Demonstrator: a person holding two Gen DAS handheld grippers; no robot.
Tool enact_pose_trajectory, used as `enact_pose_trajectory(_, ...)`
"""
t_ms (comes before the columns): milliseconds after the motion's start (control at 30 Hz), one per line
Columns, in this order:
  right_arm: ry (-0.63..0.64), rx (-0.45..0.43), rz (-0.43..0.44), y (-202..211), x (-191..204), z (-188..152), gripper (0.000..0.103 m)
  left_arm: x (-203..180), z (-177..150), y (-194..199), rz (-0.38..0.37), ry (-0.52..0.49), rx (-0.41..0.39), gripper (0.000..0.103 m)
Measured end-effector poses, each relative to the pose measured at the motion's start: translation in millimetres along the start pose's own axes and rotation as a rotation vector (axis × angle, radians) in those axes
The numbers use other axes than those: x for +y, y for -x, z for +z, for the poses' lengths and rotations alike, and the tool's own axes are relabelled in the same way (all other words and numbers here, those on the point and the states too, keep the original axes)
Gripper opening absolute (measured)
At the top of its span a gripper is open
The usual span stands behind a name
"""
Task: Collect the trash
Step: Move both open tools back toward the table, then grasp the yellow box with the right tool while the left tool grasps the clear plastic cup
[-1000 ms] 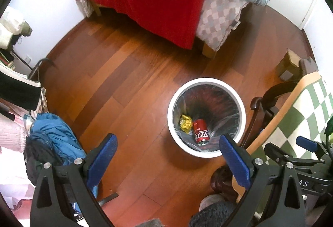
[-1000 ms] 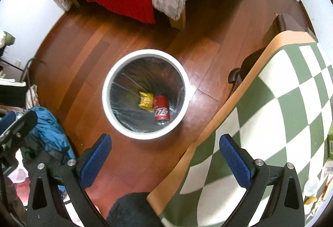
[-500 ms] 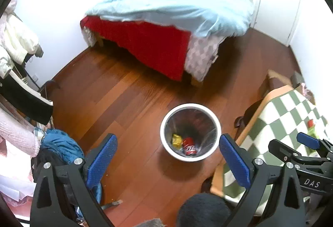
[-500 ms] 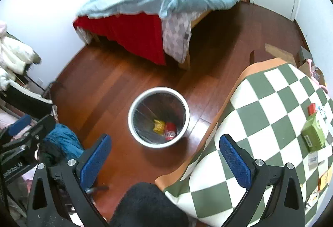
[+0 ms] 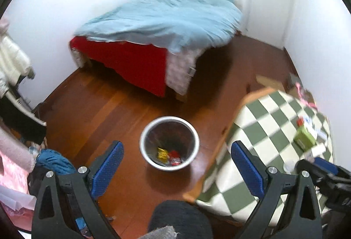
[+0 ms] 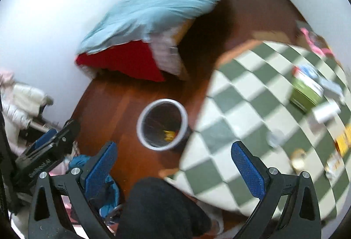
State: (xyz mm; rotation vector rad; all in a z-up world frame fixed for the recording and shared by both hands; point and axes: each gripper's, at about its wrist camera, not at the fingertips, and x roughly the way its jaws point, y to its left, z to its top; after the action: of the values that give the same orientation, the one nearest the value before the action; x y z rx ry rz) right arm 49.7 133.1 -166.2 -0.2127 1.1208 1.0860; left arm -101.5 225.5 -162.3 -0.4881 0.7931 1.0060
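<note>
Swinging toward the checkered table (image 6: 248, 112) looks like the step I am in, judging by how both cameras now take in its top. To do it well I would pick one small target first, since the right wrist view is smeared with motion blur and I cannot make out most of the clutter on the cloth. A green box (image 6: 306, 91) stands near the far edge, with pale scraps beside it (one may be crumpled paper, I cannot be sure). I would let the picture settle, then come down on the piece squarely from above, keeping clear of the box.

My left gripper (image 5: 175, 164) stands wide open, with nothing between its blue pads (image 5: 107, 166) and touching nothing. My right gripper (image 6: 174, 164) is equally wide and empty.

On the wooden floor just beside the table's edge sits the white bin (image 5: 144, 151), with a yellow wrapper (image 5: 162, 153) and a red can (image 5: 175, 156) lying at its bottom.
</note>
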Motion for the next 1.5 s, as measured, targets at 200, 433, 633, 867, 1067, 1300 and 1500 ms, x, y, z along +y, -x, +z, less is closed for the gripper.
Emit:
enact_pose_trajectory(200,-0.258,0.006,-0.173,15,-137,-10,0.103,-93,-21,-61,-0.066,-0.118,0.123,0.100)
enact_pose_trajectory(433,-0.555,0.015,-0.400,28,-307,-29,0.103,-203,-47,-112,-0.163,-0.225,0.250,0.100)
enact_pose_trajectory(633,-0.684,0.057,-0.486,15,-399,-39,0.103,-276,-73,-156,-0.262,-0.302,0.420,0.099)
enact_pose_trajectory(867,-0.730,0.077,-0.511,-9,-447,-36,0.103,-305,-84,-178,-0.276,-0.308,0.441,0.086)
enact_pose_trajectory(1067,-0.685,0.084,-0.526,-30,-451,-28,0.102,-313,-90,-180,-0.237,-0.359,0.417,0.040)
enact_pose_trajectory(1300,-0.605,0.073,-0.617,-32,-435,-25,0.072,-319,-94,-174,-0.197,-0.399,0.374,0.040)
enact_pose_trajectory(1500,-0.531,0.089,-0.593,-31,-431,-24,0.067,-323,-98,-161,-0.180,-0.411,0.340,0.040)
